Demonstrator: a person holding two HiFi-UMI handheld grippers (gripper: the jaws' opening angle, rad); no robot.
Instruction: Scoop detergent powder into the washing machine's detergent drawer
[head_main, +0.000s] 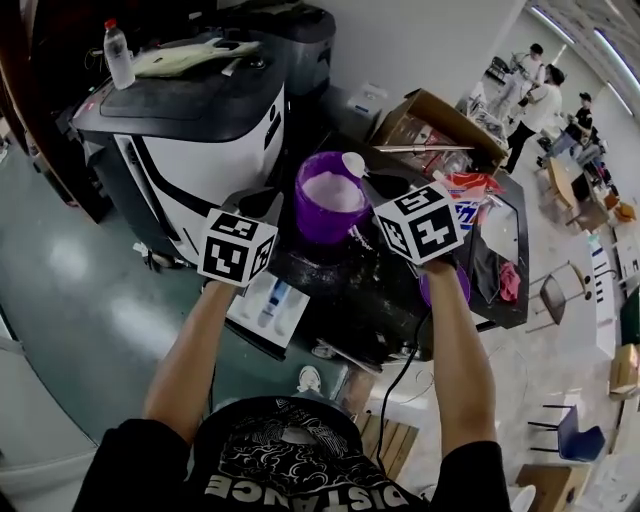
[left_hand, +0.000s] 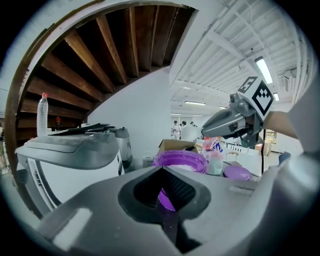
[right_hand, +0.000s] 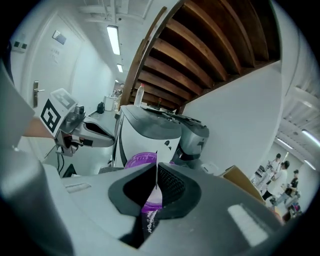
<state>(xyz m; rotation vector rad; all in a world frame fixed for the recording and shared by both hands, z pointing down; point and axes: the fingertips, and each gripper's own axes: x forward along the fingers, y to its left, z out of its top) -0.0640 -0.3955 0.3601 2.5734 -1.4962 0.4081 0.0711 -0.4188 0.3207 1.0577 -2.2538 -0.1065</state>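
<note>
The left gripper (left_hand: 165, 195) is clamped on the wall of the purple tub (head_main: 322, 222), in which white powder (head_main: 333, 190) is contained. The right gripper (right_hand: 156, 192) is closed on the thin handle of the white scoop (head_main: 353, 163) (bowl seen at the tub's far rim).

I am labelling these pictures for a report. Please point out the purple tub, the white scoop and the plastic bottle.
purple tub (head_main: 322, 225), head view, on its front wall.
white scoop (head_main: 353, 163), head view, on its bowl.
plastic bottle (head_main: 119, 62), head view, on its clear body.
</note>
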